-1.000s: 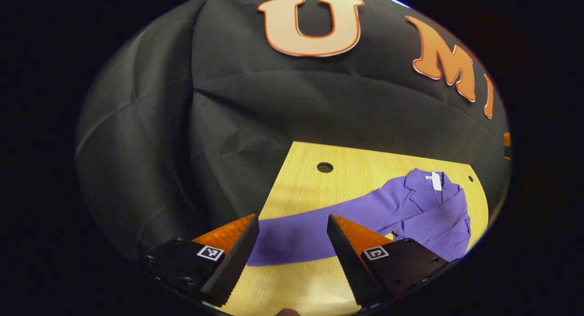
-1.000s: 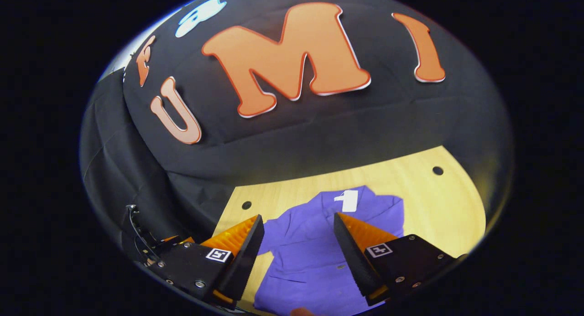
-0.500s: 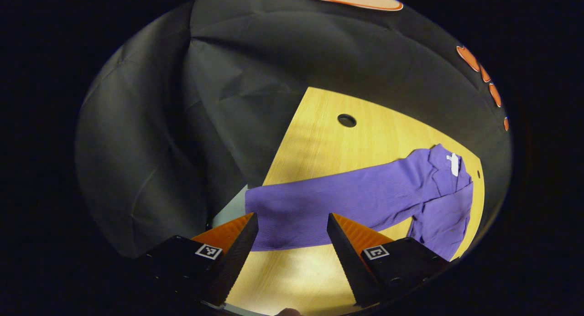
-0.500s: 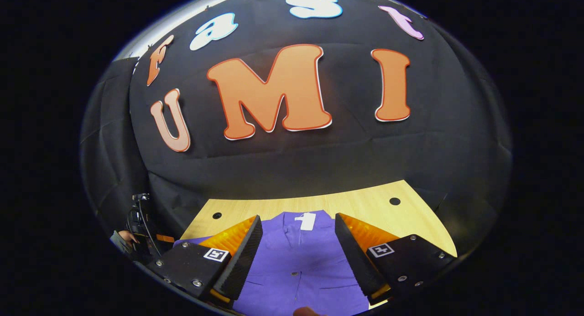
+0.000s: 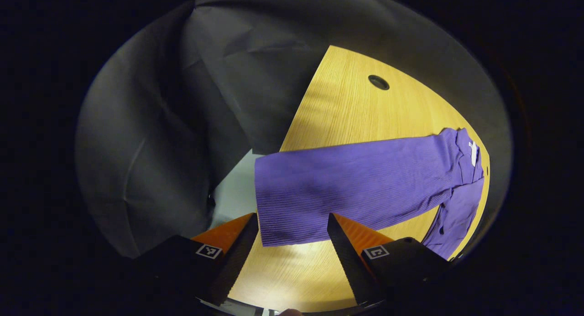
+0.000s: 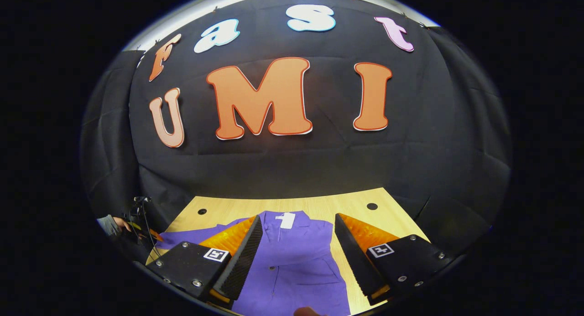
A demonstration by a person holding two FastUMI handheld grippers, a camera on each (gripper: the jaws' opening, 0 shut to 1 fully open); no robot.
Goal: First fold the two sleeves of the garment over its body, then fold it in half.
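Purple fabric of the garment [image 6: 296, 261] lay flat on the wooden bench [image 5: 346, 111], its collar with a white tag [image 6: 286, 220] toward the booth's wall. One sleeve [image 5: 346, 188] stretched straight out across the bench, its cuff reaching the bench's edge. In the left gripper view, the left gripper [image 5: 292, 236] hung above that cuff with its fingers spread wide, gripping nothing. In the right gripper view, the right gripper [image 6: 297, 245] hovered over the garment's buttoned body, fingers equally wide and empty.
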